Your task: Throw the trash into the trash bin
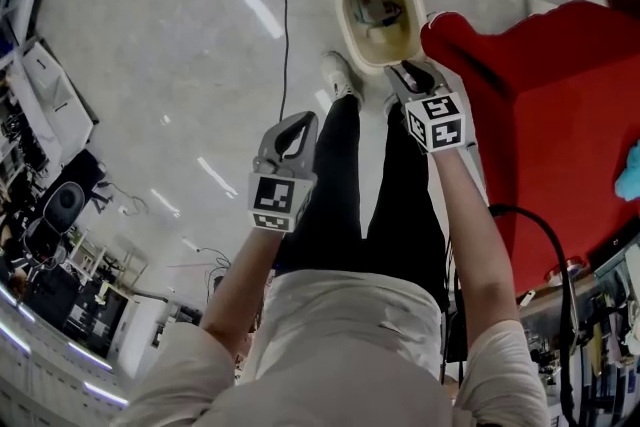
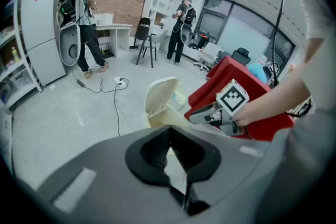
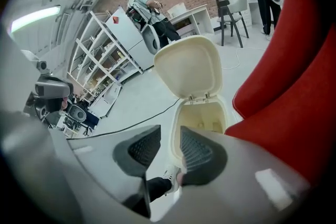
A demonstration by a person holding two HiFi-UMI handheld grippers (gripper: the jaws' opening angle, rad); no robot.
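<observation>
Trash (image 1: 378, 12) lay inside the trash bin (image 1: 353, 33), as pale and coloured bits low in it, so I judged the throw itself as done. Whether more trash waited somewhere, nothing showed.

The bin stood on the floor (image 1: 170, 65) with its lid (image 3: 186, 65) tipped up and back. The right gripper (image 1: 414, 73) hung just over the near rim. Its fingers (image 3: 197, 152) were spread, with nothing between them. The left gripper (image 1: 296, 125) was over bare floor, apart from the bin. Its fingers (image 2: 152, 152) were pressed together at the tips and seemed to hold nothing.

On the bin's right side a red seat (image 1: 540, 95) stood very close, so little room was there. The person's shoe (image 1: 340, 75) was just beside the near wall. A thin cable (image 1: 284, 5) ran across the floor at the left, and beyond it the floor was open for stepping away.
</observation>
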